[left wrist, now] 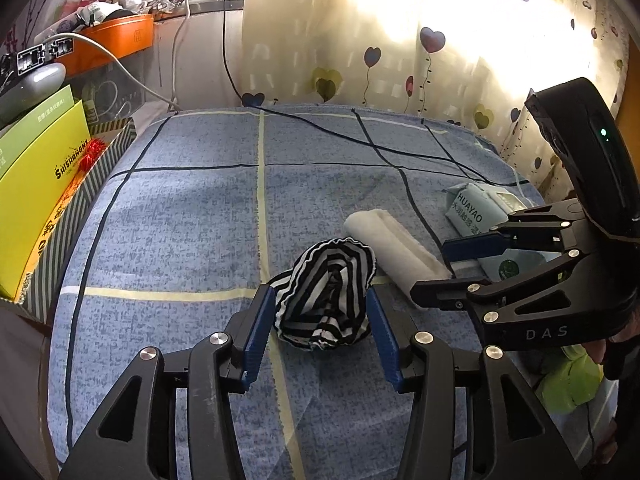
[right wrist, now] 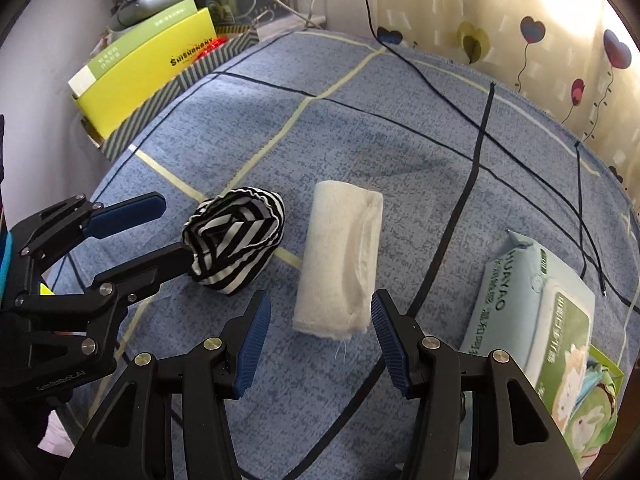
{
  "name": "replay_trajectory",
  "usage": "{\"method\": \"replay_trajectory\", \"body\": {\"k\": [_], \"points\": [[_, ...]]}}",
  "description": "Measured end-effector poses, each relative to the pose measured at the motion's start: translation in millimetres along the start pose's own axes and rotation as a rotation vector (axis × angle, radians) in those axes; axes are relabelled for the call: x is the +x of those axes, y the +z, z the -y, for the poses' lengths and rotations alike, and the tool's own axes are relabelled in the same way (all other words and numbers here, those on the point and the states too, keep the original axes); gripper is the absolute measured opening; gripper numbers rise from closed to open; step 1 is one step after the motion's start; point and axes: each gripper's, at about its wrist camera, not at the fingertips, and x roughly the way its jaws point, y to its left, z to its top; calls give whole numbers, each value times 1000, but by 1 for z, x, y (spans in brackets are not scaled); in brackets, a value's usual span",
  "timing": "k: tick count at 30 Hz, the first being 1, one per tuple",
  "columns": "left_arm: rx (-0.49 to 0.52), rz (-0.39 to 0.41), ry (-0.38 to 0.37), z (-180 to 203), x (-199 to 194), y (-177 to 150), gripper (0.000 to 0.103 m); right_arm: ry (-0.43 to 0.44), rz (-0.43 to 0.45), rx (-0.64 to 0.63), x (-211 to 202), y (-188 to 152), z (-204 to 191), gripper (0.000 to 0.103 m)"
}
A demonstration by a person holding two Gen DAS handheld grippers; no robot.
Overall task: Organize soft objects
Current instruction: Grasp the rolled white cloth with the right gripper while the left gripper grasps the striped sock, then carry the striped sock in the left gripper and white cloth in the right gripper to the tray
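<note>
My left gripper [left wrist: 320,322] stands open, straddling the striped bundle [left wrist: 326,300] on the bed [left wrist: 180,200]. My right gripper [right wrist: 320,332] is open before the towel roll [right wrist: 340,260]. Advice: close mid-bundle, squarely, sparing the sheet.

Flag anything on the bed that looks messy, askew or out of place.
The striped cloth is a crumpled heap, not folded, unlike the neatly rolled white towel beside it. A black cable trails loose across the bedsheet. The wipes pack looks intact. Nothing spilled or damaged.
</note>
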Motion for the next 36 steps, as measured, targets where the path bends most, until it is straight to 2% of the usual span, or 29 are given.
{"method": "replay_trajectory", "body": {"k": [6,10,13,17,20,22,24,26,31,36], "points": [[21,-30,-20,2,16,-4,49,-21,-53,22,22,8,6,52],[32,-57,-8,4,28,-6,49,-27,-60,23,31,9,7,52],[44,-81,7,7,38,-7,49,-31,-43,19,29,10,7,36],[64,-81,33,12,43,-6,49,-20,-22,15,25,7,11,27],[82,-76,58,16,44,-7,49,-19,-5,12,20,4,12,24],[89,-75,57,20,44,-7,38,-16,2,14,16,2,14,24],[91,-77,55,23,42,-5,20,-12,11,16,12,-1,14,24],[100,-78,59,27,39,-5,14,-7,21,19,8,-4,15,24],[69,-63,42,29,27,-6,12,14,74,36,-15,-15,17,24],[22,-4,29,36,-3,-6,12,32,151,48,-43,-31,13,24]]}}
